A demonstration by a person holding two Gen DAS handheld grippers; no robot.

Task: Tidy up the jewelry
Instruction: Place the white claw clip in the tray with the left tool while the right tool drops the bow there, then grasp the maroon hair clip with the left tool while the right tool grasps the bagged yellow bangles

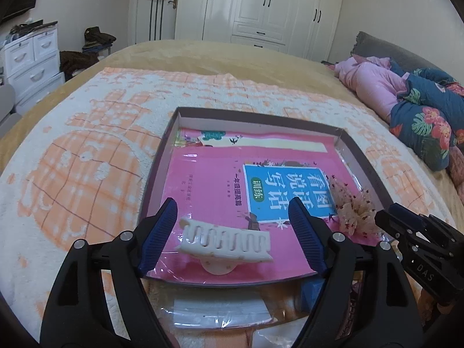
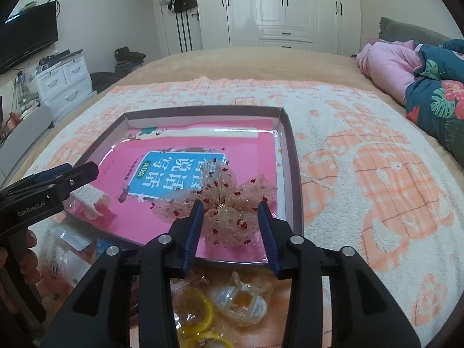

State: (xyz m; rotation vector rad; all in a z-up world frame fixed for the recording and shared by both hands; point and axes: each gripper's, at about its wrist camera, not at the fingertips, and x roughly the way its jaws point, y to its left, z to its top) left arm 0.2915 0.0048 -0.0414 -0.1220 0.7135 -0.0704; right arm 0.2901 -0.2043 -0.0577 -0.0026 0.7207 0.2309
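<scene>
Left gripper [image 1: 233, 220] agape over white hair claw [image 1: 224, 242], right gripper [image 2: 230, 220] apparently released astride sheer bow [image 2: 223, 203], both near tray's [image 2: 293, 156] front edge.

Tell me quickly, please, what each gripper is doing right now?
Left gripper: open around the white hair claw.
Right gripper: open around the bow.

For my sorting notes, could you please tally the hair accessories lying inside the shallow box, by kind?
White claw clip: 1
Sheer bow with red specks: 1
Total in the shallow box: 2

Both lie on the pink book lining it, between open gripper fingers. More pieces wait outside the box.
</scene>
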